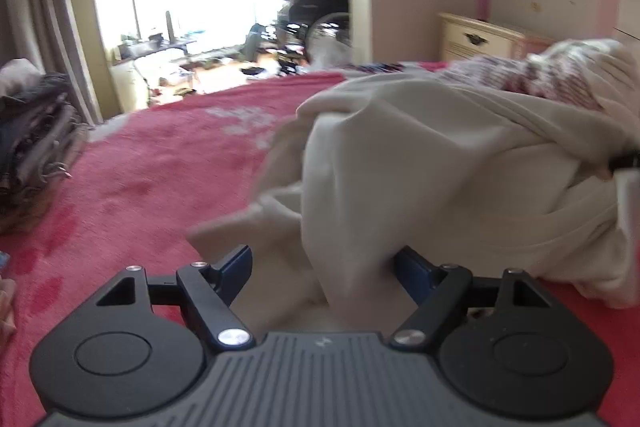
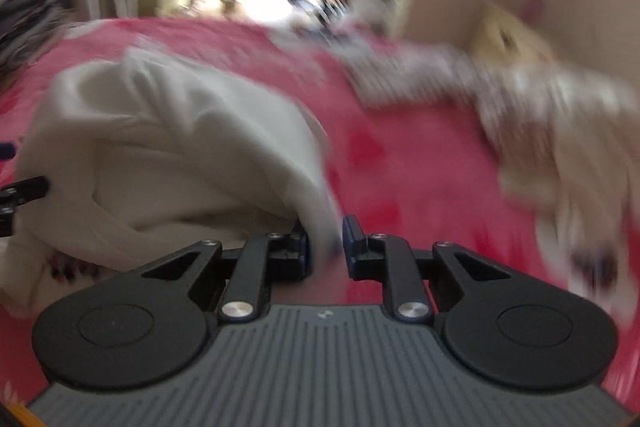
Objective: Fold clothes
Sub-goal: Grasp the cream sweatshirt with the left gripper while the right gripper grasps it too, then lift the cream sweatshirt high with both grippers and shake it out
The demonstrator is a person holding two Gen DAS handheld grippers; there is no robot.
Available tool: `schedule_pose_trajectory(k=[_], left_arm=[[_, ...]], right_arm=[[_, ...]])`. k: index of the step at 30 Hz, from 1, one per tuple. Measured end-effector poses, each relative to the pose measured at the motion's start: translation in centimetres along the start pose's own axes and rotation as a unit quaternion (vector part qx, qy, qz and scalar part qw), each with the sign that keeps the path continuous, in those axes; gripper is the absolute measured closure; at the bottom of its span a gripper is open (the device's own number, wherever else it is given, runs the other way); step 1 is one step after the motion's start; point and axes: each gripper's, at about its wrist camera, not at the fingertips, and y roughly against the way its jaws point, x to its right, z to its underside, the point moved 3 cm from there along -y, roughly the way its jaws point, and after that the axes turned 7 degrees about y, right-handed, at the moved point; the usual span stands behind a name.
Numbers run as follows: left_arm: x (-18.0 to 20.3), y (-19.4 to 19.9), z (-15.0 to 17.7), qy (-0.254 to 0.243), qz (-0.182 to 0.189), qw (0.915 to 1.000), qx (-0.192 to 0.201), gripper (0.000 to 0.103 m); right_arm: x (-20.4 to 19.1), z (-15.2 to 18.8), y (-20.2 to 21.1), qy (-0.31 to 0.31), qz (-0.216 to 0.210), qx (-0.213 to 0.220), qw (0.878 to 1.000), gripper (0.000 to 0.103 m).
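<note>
Two wrist views of a cream garment point(image 1: 440, 163) bunched on a red bedspread point(image 1: 160, 167). Your left gripper point(image 1: 326, 261) stands wide, its blue-padded fingers point(image 1: 238, 263) either side of a hanging fold of the cream cloth; the fold lies against the right-hand finger but the pads do not pinch it, so nothing is yet held on this side. Your right gripper point(image 2: 326, 247) has drawn nearly closed on a thin edge of the same garment point(image 2: 180, 147), which runs down into the narrow gap between its fingers; the view is smeared by motion, but the cloth appears pinched there. To do this step well, judge it as the taking of two corners before spreading: close the left fingers only once a single layer of hem, not a thick bundle, sits between the pads, then draw both hands apart so the cloth hangs flat without twist. Relative to the claws, the bulk of the garment lies ahead and to the right of the left gripper, and ahead and to the left of the right gripper, so it sits between your hands. A second, patterned garment point(image 2: 540, 115) lies beyond on the bedspread, close behind the cream one; keep it out of the grip. Folded clothes point(image 1: 36, 131) are stacked at the far left edge.
</note>
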Motion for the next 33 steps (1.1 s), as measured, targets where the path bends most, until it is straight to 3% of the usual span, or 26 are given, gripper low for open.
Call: schedule_pose_trajectory(k=[2,5,8,12,16,18,22,24,26,28,33], left_arm=[[0.9,0.4,0.7,-0.021,0.012,0.9997,-0.002,0.023],[2.1,1.2,1.6,-0.045,0.021,0.9988,0.003,0.022],[2.7,1.2,1.8,-0.060,0.023,0.9979,0.005,0.022],[3.2,0.7,1.5,-0.051,0.015,0.9986,0.003,0.022],[3.2,0.0,0.8,-0.036,-0.004,0.9993,0.008,0.025],[3.2,-0.4,0.3,-0.030,-0.014,0.9994,0.013,0.030],[3.3,-0.4,-0.3,-0.009,-0.009,0.9996,0.024,0.056],[3.8,-0.2,-0.5,0.000,-0.006,0.9996,0.026,0.067],[4.5,1.0,-0.6,0.009,0.017,0.9991,0.039,0.076],[5.5,2.4,-0.8,0.014,0.042,0.9977,0.052,0.078],[8.2,6.4,-0.7,-0.007,0.109,0.9916,0.070,0.078]], right_arm=[[1.7,2.3,-0.2,-0.046,-0.013,-0.039,0.998,0.070],[2.0,3.9,1.8,-0.049,-0.036,-0.021,0.998,0.061],[0.2,3.6,4.8,0.052,-0.018,0.047,0.997,0.059],[-2.9,2.3,7.7,0.155,-0.016,0.151,0.976,0.046],[-7.4,0.8,5.3,0.237,-0.034,0.174,0.955,0.046],[-9.5,0.0,3.1,0.269,-0.028,0.174,0.947,0.047],[-12.6,-1.9,-1.2,0.315,-0.012,0.166,0.934,0.050],[-13.4,-2.7,-2.5,0.329,0.005,0.169,0.929,0.061],[-12.7,-3.8,-2.2,0.292,0.006,0.180,0.939,0.085],[-11.0,-5.0,-0.8,0.229,-0.002,0.199,0.953,0.093],[-6.4,-6.7,2.8,0.115,-0.014,0.249,0.962,0.096]])
